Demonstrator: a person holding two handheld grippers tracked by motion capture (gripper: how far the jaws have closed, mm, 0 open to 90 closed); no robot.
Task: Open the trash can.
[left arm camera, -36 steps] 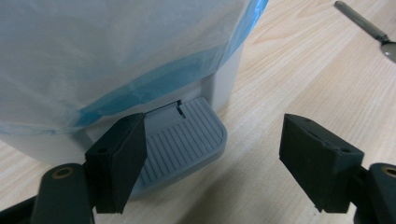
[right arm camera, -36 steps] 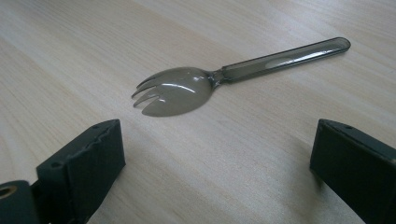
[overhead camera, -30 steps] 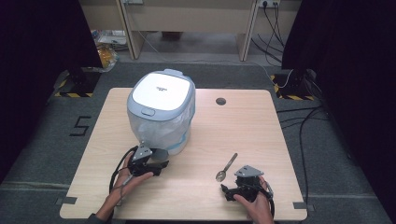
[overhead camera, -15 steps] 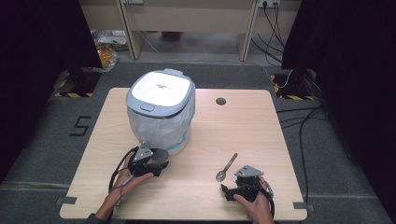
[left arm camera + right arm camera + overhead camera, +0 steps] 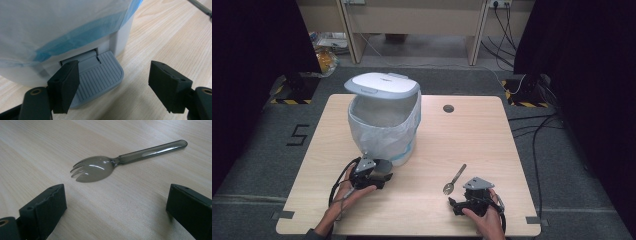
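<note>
Now the bench carries the bin at upper left of centre, lid raised, liner showing. My left gripper, jaws apart, rests on its pedal, so I judge I'm holding it open. Next, my right gripper, jaws also apart, must close on the spork lying just ahead; nothing blocks it.

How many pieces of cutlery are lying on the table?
1. A dark translucent spork lies on the wooden table, just ahead of the right gripper, to the right of the lined pedal bin. The bin's inside is largely hidden.
</note>
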